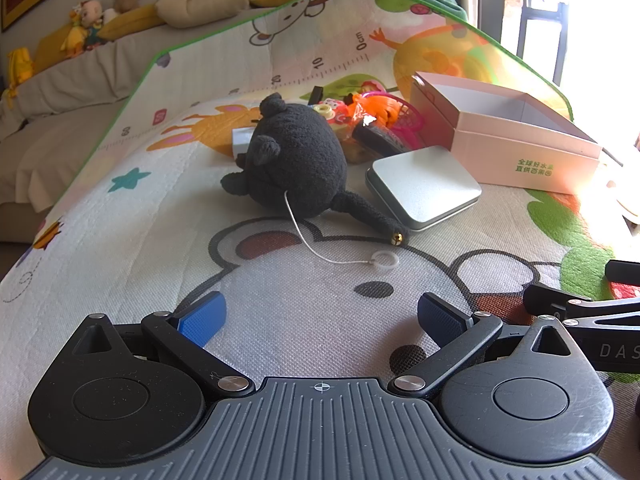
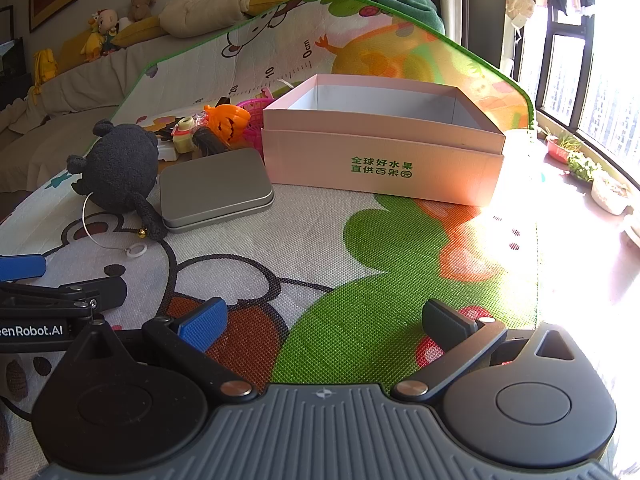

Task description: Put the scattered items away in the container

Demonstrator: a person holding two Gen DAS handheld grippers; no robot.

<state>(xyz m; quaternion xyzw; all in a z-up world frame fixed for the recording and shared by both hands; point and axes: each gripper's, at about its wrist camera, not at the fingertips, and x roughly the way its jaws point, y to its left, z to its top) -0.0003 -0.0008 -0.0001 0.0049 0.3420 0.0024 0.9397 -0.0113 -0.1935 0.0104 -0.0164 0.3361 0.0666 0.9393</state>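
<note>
A dark plush mouse (image 1: 298, 158) (image 2: 122, 168) lies on the cartoon play mat (image 1: 120, 240), its white cord ending in a ring (image 1: 385, 260). A flat silver tin (image 1: 424, 186) (image 2: 216, 188) rests right of it. Behind them sits a heap of small toys (image 1: 372, 114) with an orange pumpkin (image 2: 228, 122). The pink open box (image 1: 516, 140) (image 2: 380, 148) stands at the right and looks empty. My left gripper (image 1: 322, 314) is open, a short way in front of the mouse. My right gripper (image 2: 324, 322) is open over bare mat before the box.
A sofa with stuffed toys and cushions (image 1: 120, 12) runs behind the mat's raised far edge. Windows and potted plants (image 2: 576, 156) lie to the right in strong glare. The other gripper's fingers show at each view's side edge (image 1: 580, 308) (image 2: 60, 292).
</note>
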